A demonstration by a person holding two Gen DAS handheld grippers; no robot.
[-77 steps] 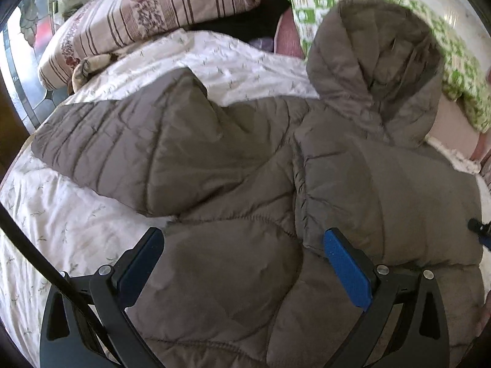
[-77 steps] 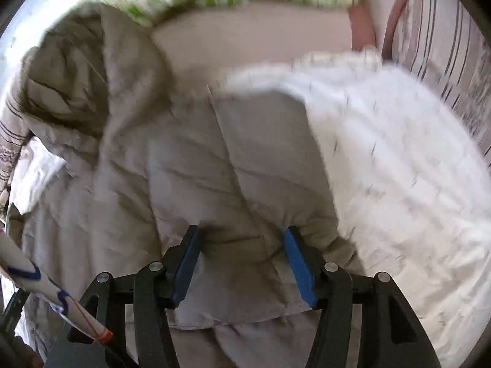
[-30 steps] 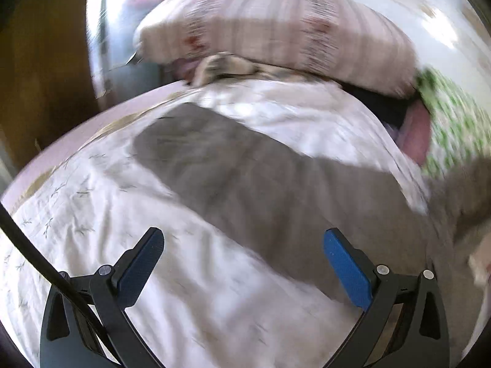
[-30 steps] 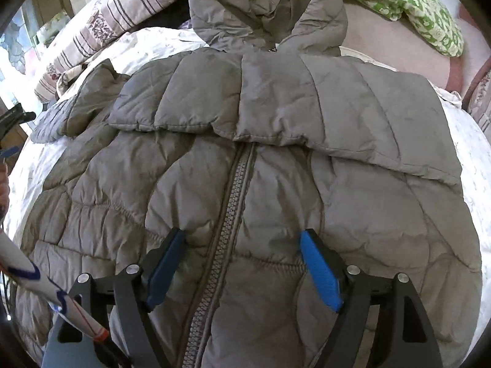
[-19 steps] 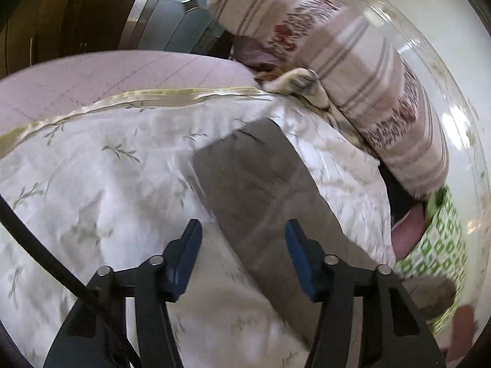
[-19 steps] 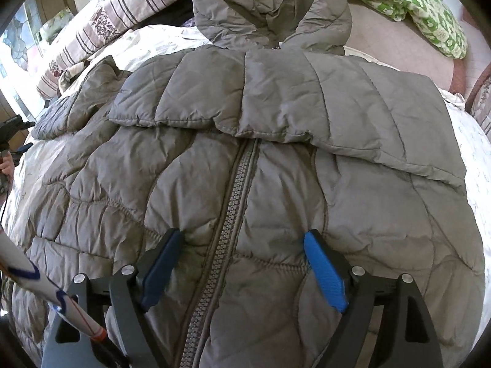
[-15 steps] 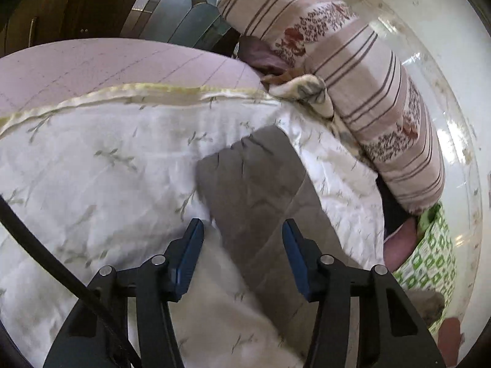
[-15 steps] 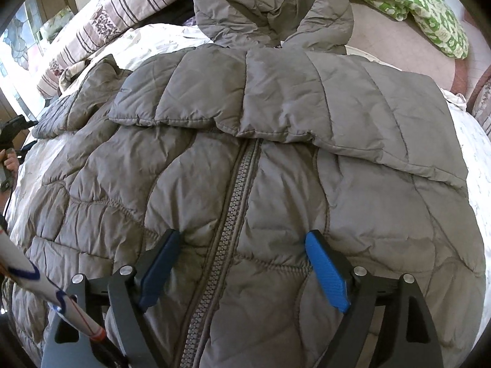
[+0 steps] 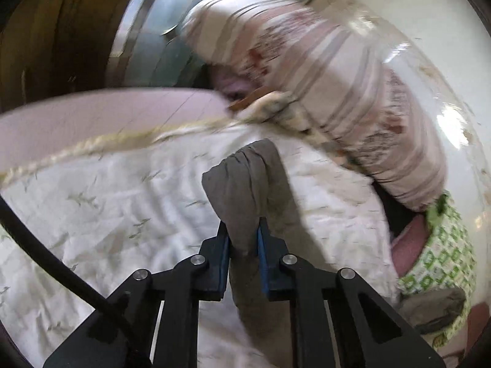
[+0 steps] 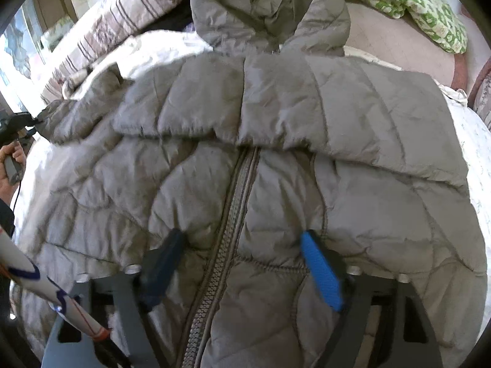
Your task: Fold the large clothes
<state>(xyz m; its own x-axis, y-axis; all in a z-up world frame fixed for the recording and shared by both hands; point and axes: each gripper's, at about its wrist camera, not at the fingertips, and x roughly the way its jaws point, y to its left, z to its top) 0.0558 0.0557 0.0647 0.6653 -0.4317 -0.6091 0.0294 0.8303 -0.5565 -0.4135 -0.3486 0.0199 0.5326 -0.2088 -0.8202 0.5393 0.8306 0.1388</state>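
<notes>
Jacket, a grey quilted hooded garment, lies front-up and zipped on the bed, hood at the far end between the striped pillow and the green patterned pillow. Its right sleeve is already laid across the chest; its left sleeve extends out to the left over the white bedspread. The left hand-held gripper has just closed and is clamped on the cuff end of that sleeve, with fabric bunched between the pads. The right hand-held gripper has its jaws apart, straddling the zipper low on the front; the jaws have just been narrowing, and the picture does not show whether the pads press on the fabric. The step in hand appears to be folding the left sleeve across the body. To do it well, lift the cuff only enough to clear the bedspread, carry it rightward across the chest, keep the sleeve untwisted, and steady the body against dragging.
</notes>
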